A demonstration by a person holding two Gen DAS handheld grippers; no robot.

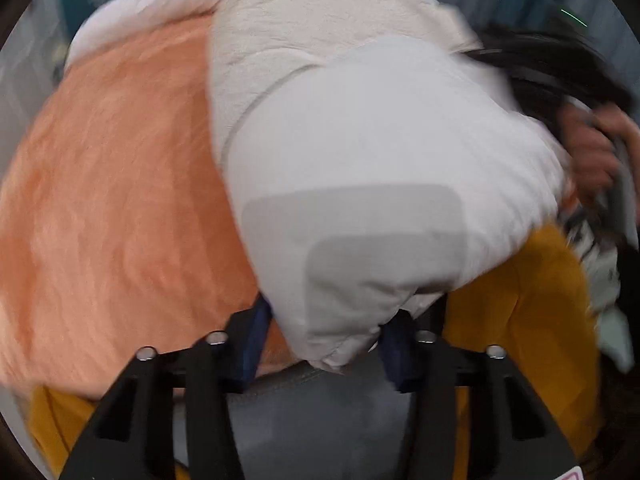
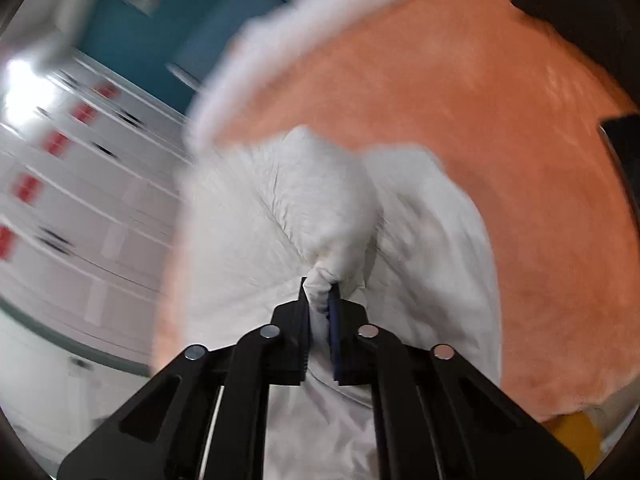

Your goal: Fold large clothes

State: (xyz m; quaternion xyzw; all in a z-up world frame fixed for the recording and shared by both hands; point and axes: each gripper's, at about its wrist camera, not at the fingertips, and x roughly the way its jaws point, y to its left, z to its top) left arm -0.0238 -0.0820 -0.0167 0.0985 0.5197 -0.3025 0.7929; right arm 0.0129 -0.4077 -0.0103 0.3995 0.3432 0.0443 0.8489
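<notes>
1. Right claw (image 2: 319, 300): clamped on a bunched edge of the white garment (image 2: 280, 208).
2. Left claw (image 1: 324, 340): jaws part-open around a garment corner at 6 o'clock (pad contact unclear).
3. Garment lies over the orange blanket (image 1: 112, 168); tension both corners evenly.

Left gripper (image 1: 326, 338) and right gripper (image 2: 319, 308): matte black angular frames, each with 4 round silver fasteners, 2 fingers, dark blue ridged pads (image 2: 333, 332).
</notes>
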